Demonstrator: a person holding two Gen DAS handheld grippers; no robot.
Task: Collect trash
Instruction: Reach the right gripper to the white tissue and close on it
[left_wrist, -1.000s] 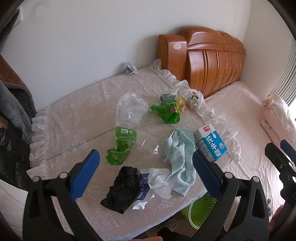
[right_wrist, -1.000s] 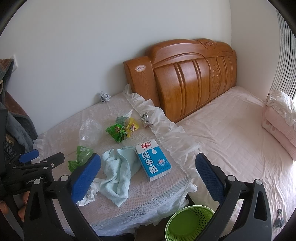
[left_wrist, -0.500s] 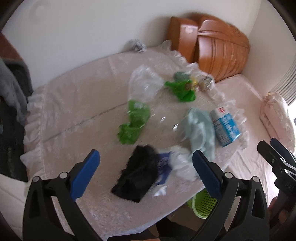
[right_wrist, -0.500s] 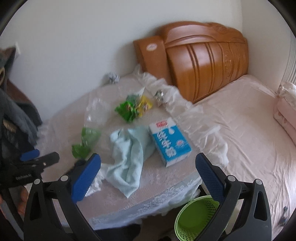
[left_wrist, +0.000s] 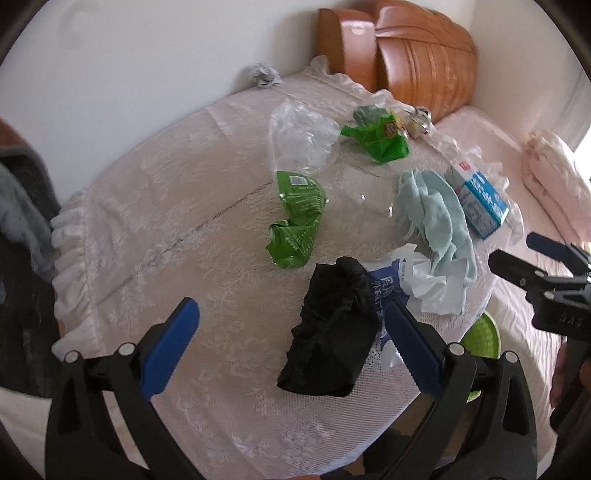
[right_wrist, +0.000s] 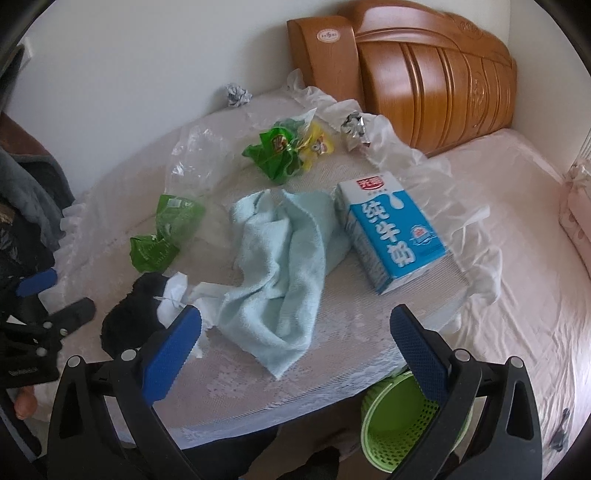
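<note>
Left hand-held gripper (left_wrist: 291, 354) — nearer black cloth (left_wrist: 328, 354)

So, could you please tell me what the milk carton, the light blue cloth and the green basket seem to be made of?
The milk carton looks like coated paperboard: sharp folded edges, smooth printed faces. The light blue cloth looks like terry or microfibre: fuzzy matte nap, soft folds. The green basket is probably moulded plastic: even glossy colour, a regular grid of holes.

Light: soft daylight is seen coming from the right side.
Blur: the left wrist view is smeared slightly.
Edges: straight lines are bent; corners are blacked out.
</note>
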